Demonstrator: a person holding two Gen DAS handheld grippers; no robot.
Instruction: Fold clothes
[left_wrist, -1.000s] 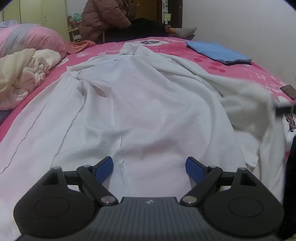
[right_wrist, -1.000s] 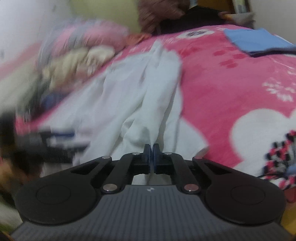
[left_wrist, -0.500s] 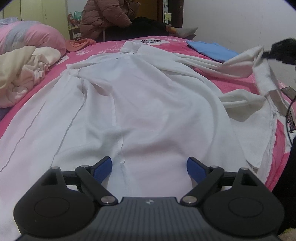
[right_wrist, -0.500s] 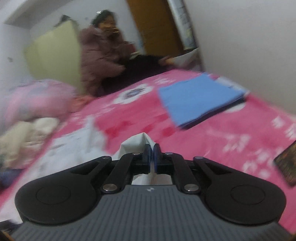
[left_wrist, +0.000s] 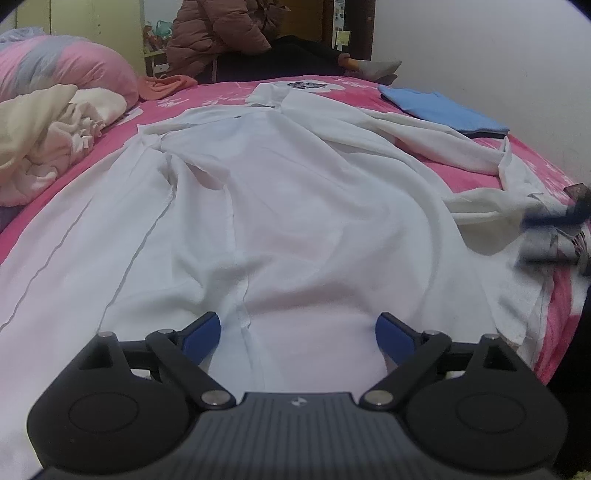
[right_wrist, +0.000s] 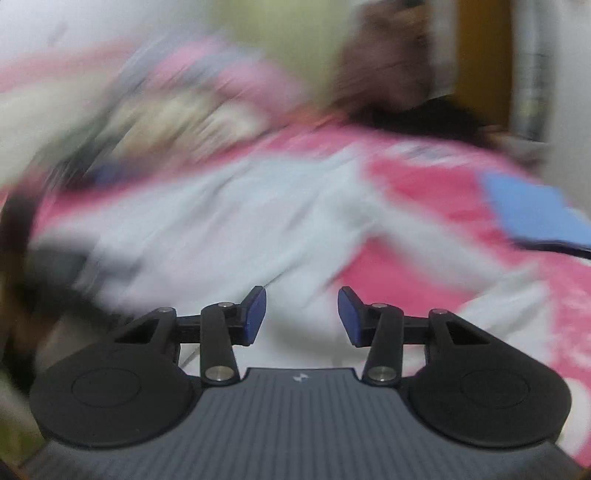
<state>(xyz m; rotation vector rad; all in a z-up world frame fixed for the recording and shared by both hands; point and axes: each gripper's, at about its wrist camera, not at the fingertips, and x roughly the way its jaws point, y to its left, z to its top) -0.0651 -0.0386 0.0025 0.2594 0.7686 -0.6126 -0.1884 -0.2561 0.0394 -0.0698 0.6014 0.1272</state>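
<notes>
step: we are spreading the white shirt (left_wrist: 295, 192) flat on the pink bed (left_wrist: 532, 173) | right gripper (right_wrist: 302, 314) just opening, empty | left gripper (left_wrist: 298, 334) spread, empty over hem | next: we are regrasping the sleeve (left_wrist: 436, 144) beside the shirt body

Thin, matt white cloth shirt (left_wrist: 295, 192) lies creased on the soft pink fabric bedspread (left_wrist: 461, 173).

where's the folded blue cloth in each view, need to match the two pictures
Left wrist view: the folded blue cloth lies upper right on the pink bedspread, near the wall.
Right wrist view: it sits at the right edge, blurred.
Shared landmark: the white shirt, spread left of the cloth in both.
</notes>
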